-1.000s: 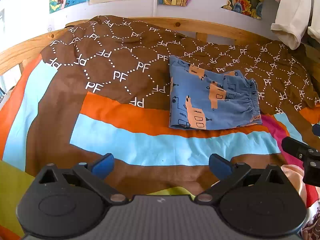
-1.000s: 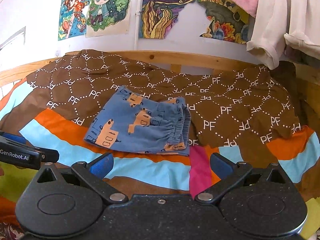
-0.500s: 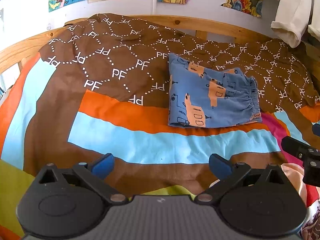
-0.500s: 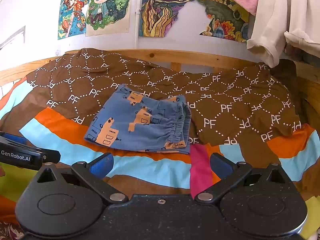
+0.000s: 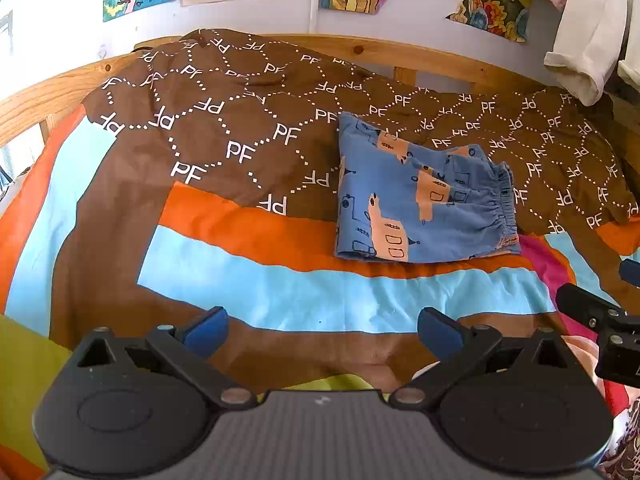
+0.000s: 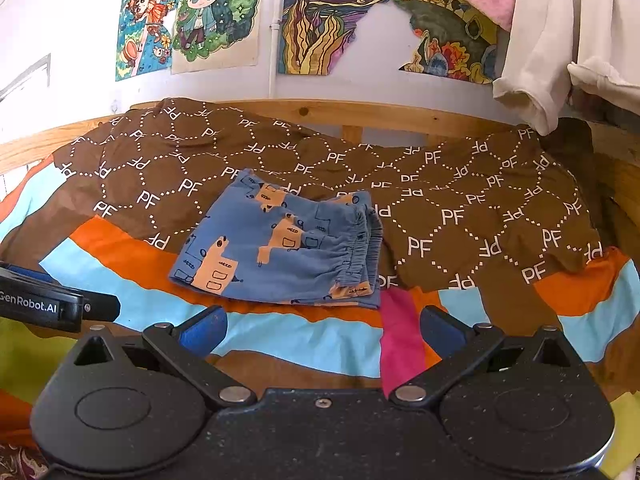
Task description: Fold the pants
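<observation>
The blue pants [image 5: 424, 196] with orange animal prints lie folded into a compact rectangle on the bed, waistband to the right; they also show in the right wrist view [image 6: 280, 248]. My left gripper [image 5: 322, 330] is open and empty, held back from the pants near the bed's front edge. My right gripper [image 6: 322, 330] is open and empty, also back from the pants. Each gripper's body shows at the edge of the other's view: the right gripper's body [image 5: 600, 320] and the left gripper's body [image 6: 52, 304].
The bed is covered by a striped orange, light blue and brown sheet [image 5: 280, 292] and a brown "PF" blanket [image 5: 224, 136]. A wooden bed rail [image 6: 360, 114] runs behind. Posters [image 6: 208, 20] hang on the wall; clothes [image 6: 560, 40] hang at the upper right.
Both grippers have drifted slightly, so the pants sit a little lower in both views. The pants lie still and both grippers stay open.
</observation>
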Demonstrator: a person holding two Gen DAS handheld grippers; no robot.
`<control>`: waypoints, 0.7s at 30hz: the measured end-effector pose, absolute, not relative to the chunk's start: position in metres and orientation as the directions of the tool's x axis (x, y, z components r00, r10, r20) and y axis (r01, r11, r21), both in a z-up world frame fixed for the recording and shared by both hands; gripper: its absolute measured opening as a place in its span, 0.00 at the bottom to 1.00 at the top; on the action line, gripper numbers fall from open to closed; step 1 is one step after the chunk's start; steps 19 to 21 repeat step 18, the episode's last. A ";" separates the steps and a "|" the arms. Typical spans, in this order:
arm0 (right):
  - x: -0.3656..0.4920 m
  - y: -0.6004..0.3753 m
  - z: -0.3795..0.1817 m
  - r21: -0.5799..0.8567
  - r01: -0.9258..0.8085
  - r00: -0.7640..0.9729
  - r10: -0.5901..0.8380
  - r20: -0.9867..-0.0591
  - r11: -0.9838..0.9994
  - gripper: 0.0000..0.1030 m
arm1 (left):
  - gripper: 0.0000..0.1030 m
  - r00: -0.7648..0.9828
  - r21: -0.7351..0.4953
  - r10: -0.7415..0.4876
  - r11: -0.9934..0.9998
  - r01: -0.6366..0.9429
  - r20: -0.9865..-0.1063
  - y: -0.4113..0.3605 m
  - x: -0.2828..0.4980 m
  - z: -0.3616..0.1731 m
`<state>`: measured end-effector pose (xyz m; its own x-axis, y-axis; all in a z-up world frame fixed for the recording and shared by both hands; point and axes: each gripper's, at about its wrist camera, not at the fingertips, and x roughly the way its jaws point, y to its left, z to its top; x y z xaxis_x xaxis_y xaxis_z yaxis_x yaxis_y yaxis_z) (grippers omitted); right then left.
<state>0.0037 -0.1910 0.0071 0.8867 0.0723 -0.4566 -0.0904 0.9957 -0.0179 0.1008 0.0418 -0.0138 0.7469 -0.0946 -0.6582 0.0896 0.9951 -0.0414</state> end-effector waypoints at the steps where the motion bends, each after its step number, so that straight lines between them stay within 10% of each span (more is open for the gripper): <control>1: 0.004 -0.191 0.007 -0.018 -0.091 0.887 0.073 -0.457 0.996 0.99 | 1.00 0.746 -0.041 -0.095 0.995 0.090 -0.659 0.042 0.101 -0.014; 21: 0.003 -0.189 0.006 -0.017 -0.094 0.883 0.076 -0.462 0.995 0.99 | 1.00 0.743 -0.033 -0.099 0.994 0.102 -0.662 0.041 0.100 -0.015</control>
